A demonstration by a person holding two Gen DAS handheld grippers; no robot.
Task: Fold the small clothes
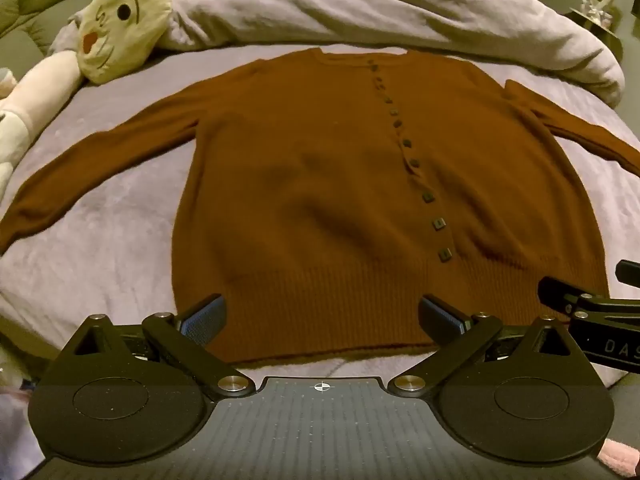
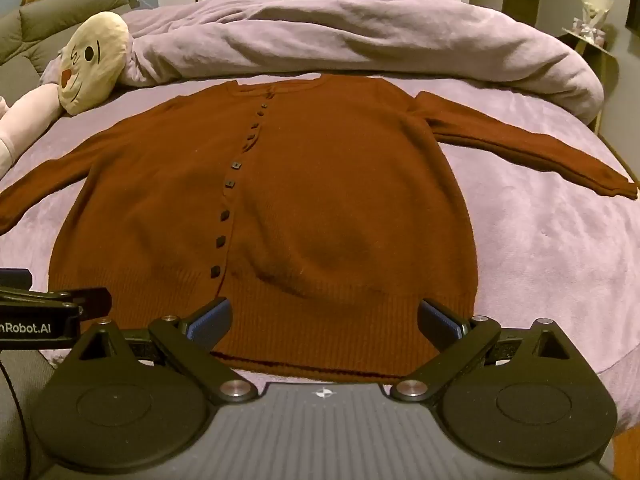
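A rust-brown buttoned cardigan (image 1: 320, 184) is laid flat, front up, on a lilac bedspread (image 1: 100, 248), its sleeves spread toward nine and three o'clock and its ribbed hem toward six. The left gripper (image 1: 322, 316) is held over the hem with its jaws spread fully wide; nothing is gripped. The right gripper (image 2: 324, 318) is likewise held wide open and empty above the hem. A rolled grey duvet (image 1: 380, 12) is seen at twelve o'clock, and a cream plush toy (image 1: 120, 24) at ten.
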